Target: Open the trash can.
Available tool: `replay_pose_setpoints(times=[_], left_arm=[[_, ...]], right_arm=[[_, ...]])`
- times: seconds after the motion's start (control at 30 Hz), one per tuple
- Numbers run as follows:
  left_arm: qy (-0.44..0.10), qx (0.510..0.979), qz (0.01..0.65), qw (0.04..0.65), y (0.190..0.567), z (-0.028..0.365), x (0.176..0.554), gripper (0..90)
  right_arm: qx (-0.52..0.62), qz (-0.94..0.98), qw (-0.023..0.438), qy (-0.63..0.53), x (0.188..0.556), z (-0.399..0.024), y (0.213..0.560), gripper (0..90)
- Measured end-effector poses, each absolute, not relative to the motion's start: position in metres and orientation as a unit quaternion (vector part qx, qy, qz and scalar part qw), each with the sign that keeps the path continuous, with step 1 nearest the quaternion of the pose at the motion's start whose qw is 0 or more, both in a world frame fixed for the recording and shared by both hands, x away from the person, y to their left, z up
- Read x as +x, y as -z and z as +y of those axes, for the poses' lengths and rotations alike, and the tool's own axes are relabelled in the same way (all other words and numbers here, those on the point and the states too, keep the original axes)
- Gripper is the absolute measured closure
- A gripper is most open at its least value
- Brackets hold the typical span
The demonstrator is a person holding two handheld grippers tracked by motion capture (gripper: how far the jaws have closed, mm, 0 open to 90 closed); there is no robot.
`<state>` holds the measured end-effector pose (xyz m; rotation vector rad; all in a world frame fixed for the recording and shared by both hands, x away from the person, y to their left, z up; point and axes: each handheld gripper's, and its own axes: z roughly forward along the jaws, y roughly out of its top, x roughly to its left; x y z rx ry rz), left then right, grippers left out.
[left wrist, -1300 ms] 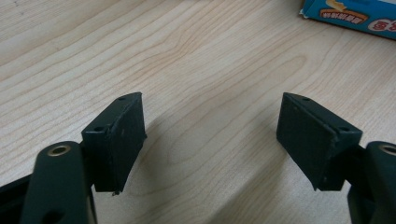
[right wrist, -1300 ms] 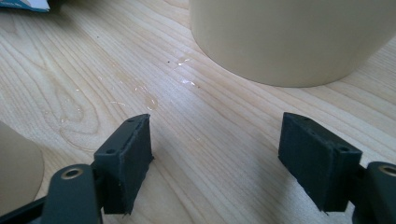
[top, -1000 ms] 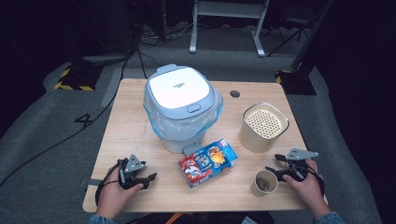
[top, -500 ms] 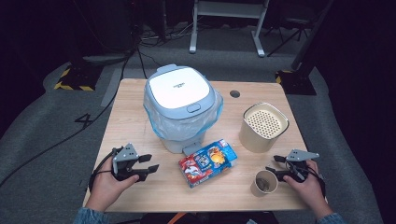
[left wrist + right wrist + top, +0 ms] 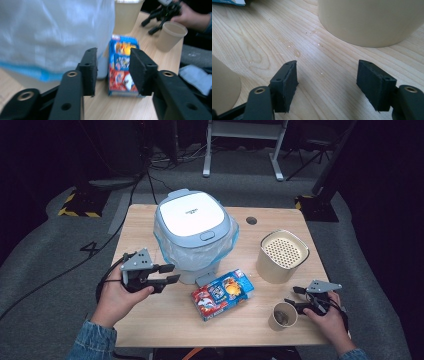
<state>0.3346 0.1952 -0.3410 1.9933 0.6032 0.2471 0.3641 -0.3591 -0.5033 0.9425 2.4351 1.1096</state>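
My left gripper (image 5: 175, 273) hangs above the table's left side, pointing at the white lidded bin (image 5: 192, 227) lined with a pale blue bag. Its jaws have just been closing; they stand apart with nothing between them. In the left gripper view (image 5: 112, 72) the bag-covered bin (image 5: 55, 35) is close on the left, and a colourful snack box (image 5: 122, 67) lies beyond the jaws. My right gripper (image 5: 292, 296) rests open near the front right corner beside a paper cup (image 5: 284, 316). In the right gripper view (image 5: 327, 85) bare wood lies between the jaws.
A beige canister (image 5: 282, 255) with a perforated lid stands at the right, close ahead of the right jaws (image 5: 372, 20). The snack box (image 5: 222, 294) lies flat at the front middle. A small wet smear (image 5: 294, 50) marks the wood. The table (image 5: 150, 320) ends just behind both hands.
The left hand has lifted off the table and moved toward the bin, and its jaws have narrowed. The right hand has stayed put.
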Motion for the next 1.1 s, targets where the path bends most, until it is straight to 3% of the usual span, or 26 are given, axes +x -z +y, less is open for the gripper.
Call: replay_pose_setpoints(times=[0.53,1.1], left_arm=[[-0.124,0.811,0.216,0.53,0.27,0.156,0.376,89.8],[-0.12,0.832,0.253,0.48,0.277,0.115,0.402,90.0]], right_arm=[[0.328,0.848,0.152,-0.387,0.364,-0.359,0.503,33.1],[0.329,0.848,0.152,-0.387,0.364,-0.359,0.503,33.1]])
